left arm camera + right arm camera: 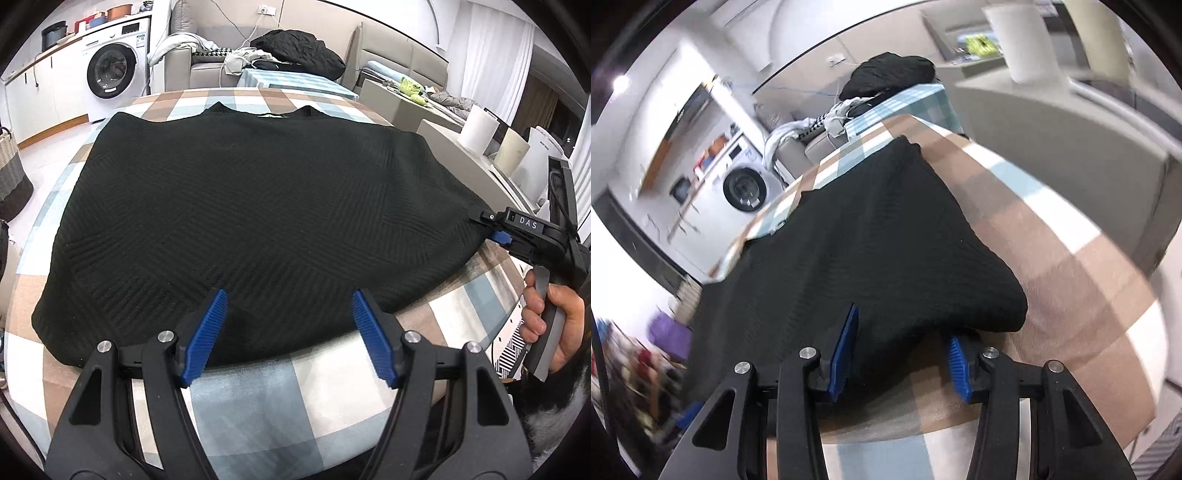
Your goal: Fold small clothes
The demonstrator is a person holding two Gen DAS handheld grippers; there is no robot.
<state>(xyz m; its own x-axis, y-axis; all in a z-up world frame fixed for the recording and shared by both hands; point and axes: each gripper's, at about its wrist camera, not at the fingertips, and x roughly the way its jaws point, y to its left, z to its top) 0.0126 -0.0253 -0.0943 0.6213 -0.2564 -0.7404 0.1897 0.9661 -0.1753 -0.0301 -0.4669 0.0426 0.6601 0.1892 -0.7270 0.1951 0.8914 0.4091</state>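
A black ribbed knit garment (258, 203) lies spread flat on the checked tablecloth (314, 387), neckline at the far side. My left gripper (290, 332) stands open at the near hem, its blue pads (207, 332) straddling the edge without pressing it. At the right-hand corner sits my right gripper (491, 227), held by a person's hand (554, 317). In the right wrist view the garment (879, 240) has its corner lying between the jaws of the right gripper (903, 325). One pad (846, 350) rests on the fabric and the other pokes out beneath the edge, with a wide gap between them.
Bare tablecloth (1052, 240) runs along the garment's right side. Beyond the table are a washing machine (110, 70), a sofa heaped with dark clothes (295, 48), a paper roll (478, 127) on a ledge to the right, and a woven basket (11, 173) on the floor at left.
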